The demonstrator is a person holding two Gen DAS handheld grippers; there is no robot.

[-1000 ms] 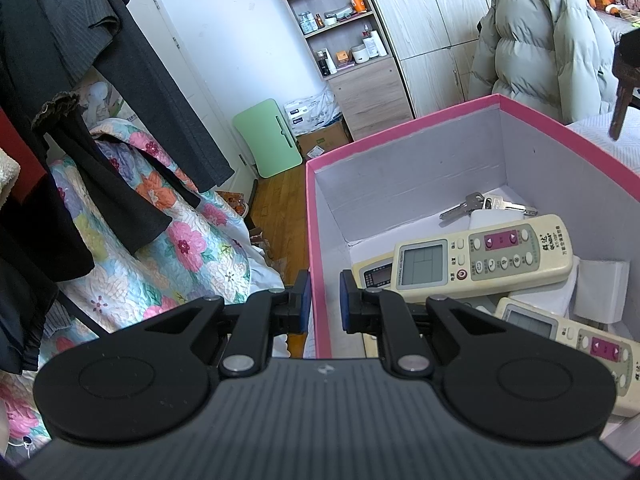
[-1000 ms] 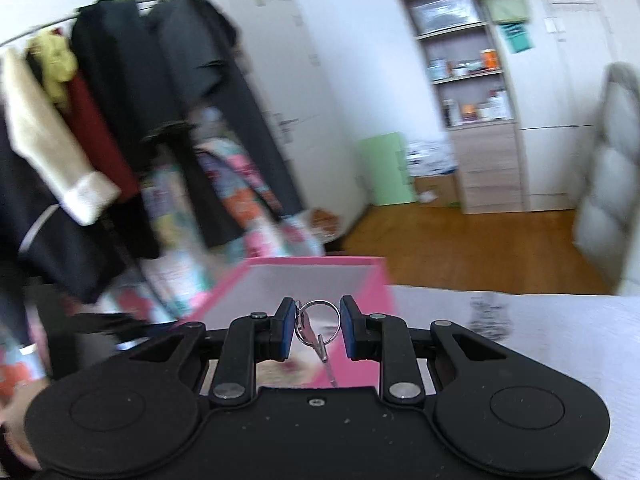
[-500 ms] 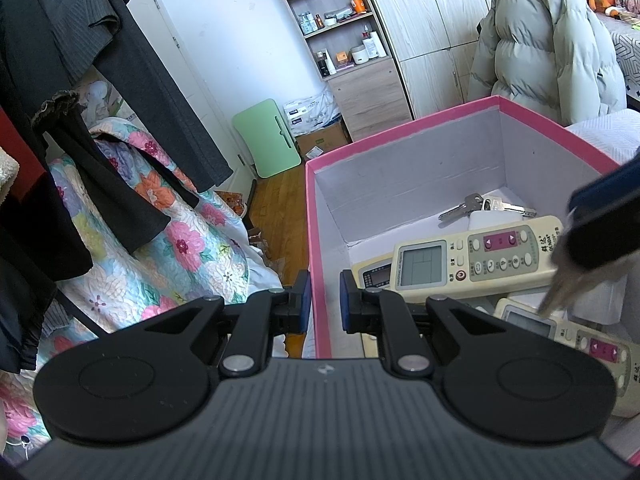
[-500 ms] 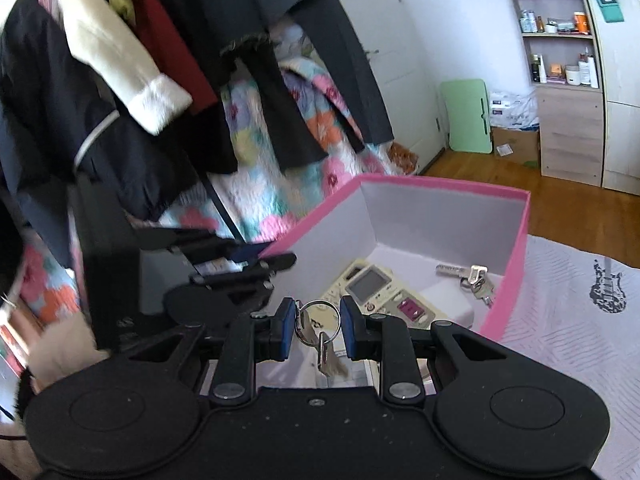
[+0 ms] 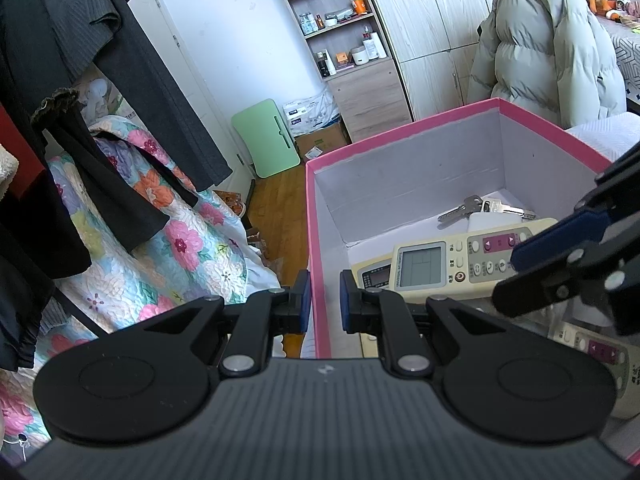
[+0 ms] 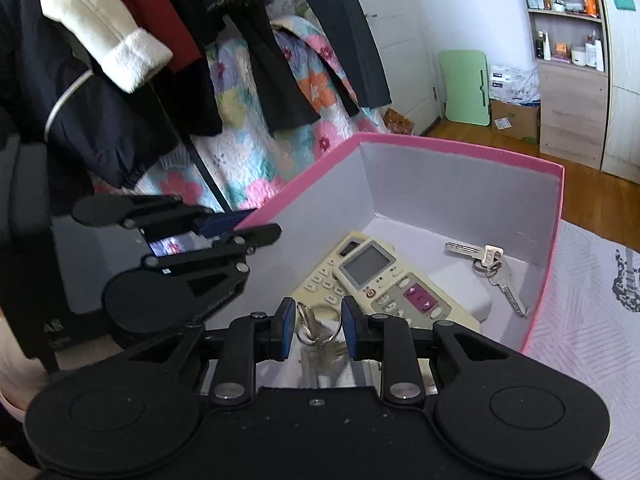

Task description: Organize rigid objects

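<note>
Over the open pink box (image 6: pixel 460 150), the right gripper (image 6: pixel 319 330) is clenched on a key ring (image 6: pixel 320 320), its blue pads pressing the ring from both sides while the keys hang below it, partly hidden by the gripper body. The ring sits above the near end of the box interior, just in front of the cream remote control (image 6: pixel 396 288) that lies on the box floor with its grey screen facing up. A second remote (image 6: pixel 320 280) peeks out from under that one on its left side. Farther back, near the right wall of the box, a second bunch of keys (image 6: pixel 494 266) rests on the floor beside a white block (image 6: pixel 464 286). The left gripper (image 5: pixel 323 300) straddles the near left wall of the box (image 5: pixel 318 280), one pad outside and one inside, with the pink rim between them; the pads look close to the wall, but I cannot tell whether they actually pinch it. From the left wrist view the remote (image 5: pixel 452 260) and the loose keys (image 5: pixel 476 208) lie inside, and the right gripper enters from the right edge above them. The box stands on a white patterned cloth (image 6: pixel 588 320).
</note>
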